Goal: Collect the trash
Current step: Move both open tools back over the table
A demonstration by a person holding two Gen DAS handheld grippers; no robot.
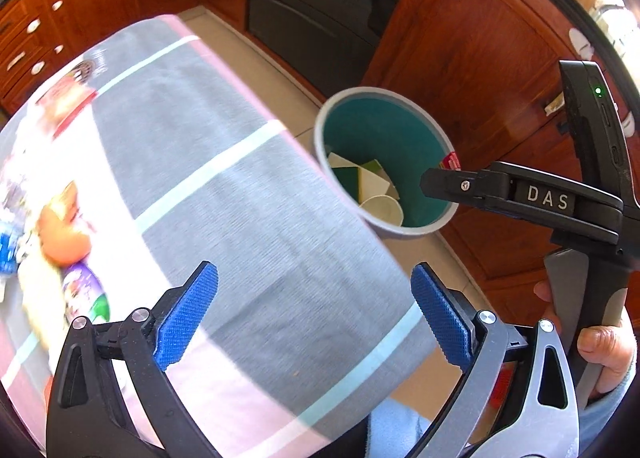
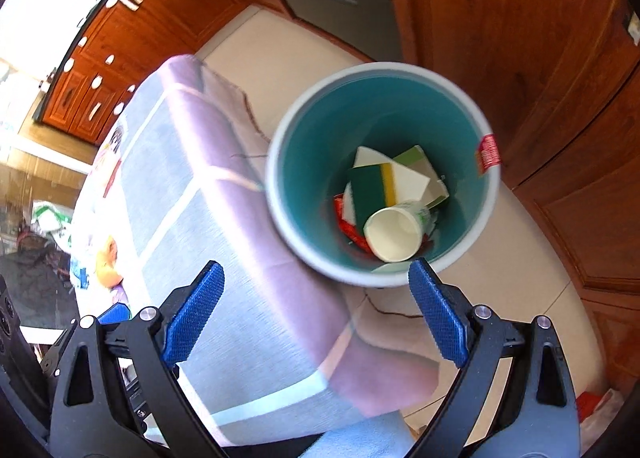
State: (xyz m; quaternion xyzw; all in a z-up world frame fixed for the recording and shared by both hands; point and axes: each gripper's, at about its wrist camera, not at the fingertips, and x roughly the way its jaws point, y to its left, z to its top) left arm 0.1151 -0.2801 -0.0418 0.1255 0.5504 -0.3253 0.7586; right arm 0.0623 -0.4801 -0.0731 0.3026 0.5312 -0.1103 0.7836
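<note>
A grey bin (image 2: 486,194) with a teal inside stands on the floor beside the table; a white paper cup (image 2: 392,234), a green and white carton (image 2: 374,194) and red wrappers lie in it. My right gripper (image 2: 316,312) hangs open above the table's edge and the bin's near rim, nothing between its blue pads. In the left wrist view my left gripper (image 1: 314,316) is open and empty over the striped tablecloth (image 1: 240,198), with the bin (image 1: 320,126) ahead to the right. Blurred trash lies at the table's left: an orange item (image 1: 64,234) and a purple packet (image 1: 82,286).
Wooden cabinets (image 1: 480,58) and a dark oven front (image 1: 320,18) stand behind the bin. The right tool's black body (image 1: 560,198), held by a hand (image 1: 604,342), reaches across the left wrist view over the bin. Pale floor tiles (image 2: 500,278) surround the bin.
</note>
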